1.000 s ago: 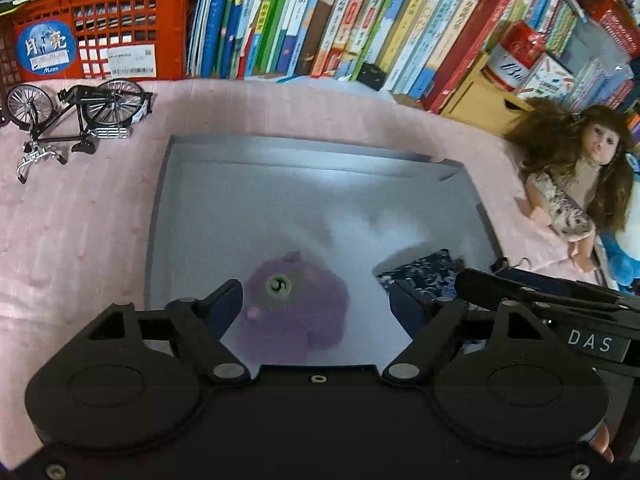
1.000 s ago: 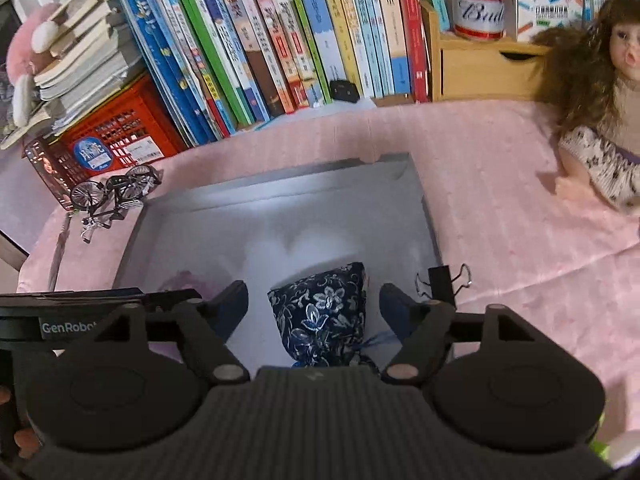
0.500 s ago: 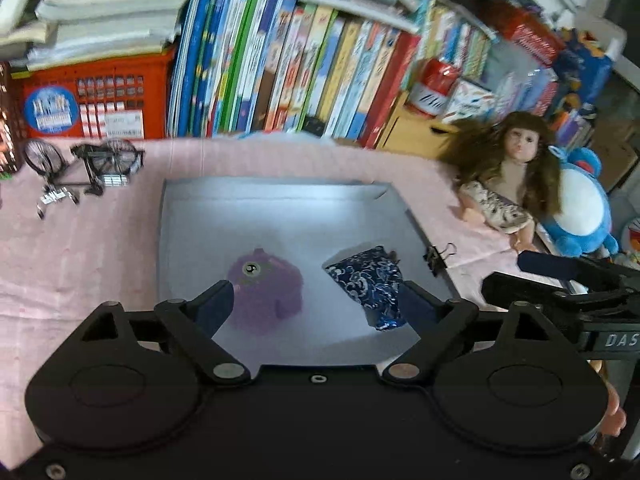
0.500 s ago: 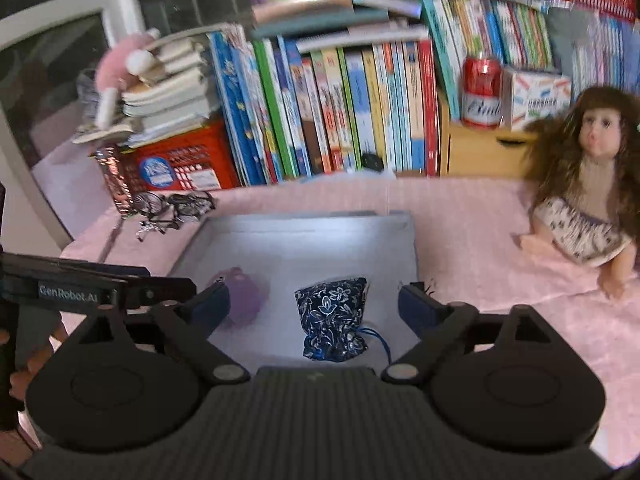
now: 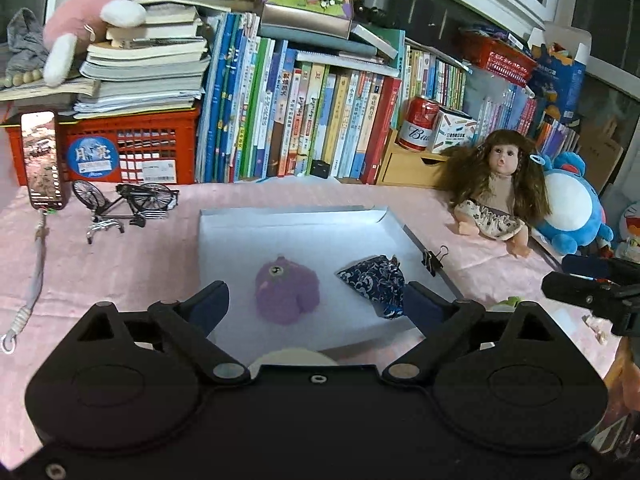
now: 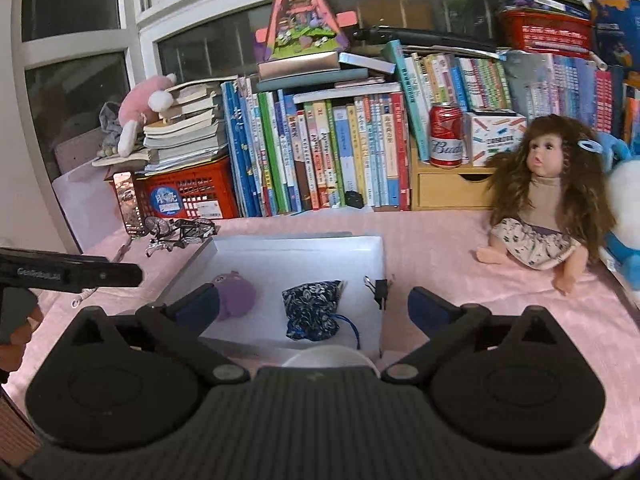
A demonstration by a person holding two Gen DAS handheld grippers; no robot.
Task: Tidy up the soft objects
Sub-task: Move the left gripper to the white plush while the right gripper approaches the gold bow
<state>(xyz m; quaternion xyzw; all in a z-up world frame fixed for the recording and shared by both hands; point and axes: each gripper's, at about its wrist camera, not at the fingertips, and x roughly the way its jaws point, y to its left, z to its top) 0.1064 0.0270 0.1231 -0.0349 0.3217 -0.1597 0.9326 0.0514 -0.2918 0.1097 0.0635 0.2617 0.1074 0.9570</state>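
A purple plush toy [image 5: 286, 292] [image 6: 236, 296] and a dark blue floral pouch [image 5: 374, 282] [image 6: 312, 310] lie side by side in a shallow white tray [image 5: 292, 226] [image 6: 296, 252] on the pink cloth. My left gripper [image 5: 314, 302] hovers short of the tray's near edge, jaws still opening, nothing between them. My right gripper [image 6: 314, 308] hangs back over the tray's near edge too, jaws opening wide and empty. Each gripper's body shows at the edge of the other's view.
A doll [image 5: 496, 196] [image 6: 548, 208] and a blue plush [image 5: 572, 208] sit at the right. A model bicycle [image 5: 124, 204], a phone [image 5: 42, 160] and a red crate [image 5: 132, 148] stand left. Books line the back. A binder clip [image 5: 432, 258] [image 6: 380, 290] lies by the tray's right edge.
Both grippers have pulled back and up from the tray and spread their jaws wider. The purple toy and the pouch stay lying in the tray, now seen from farther away.
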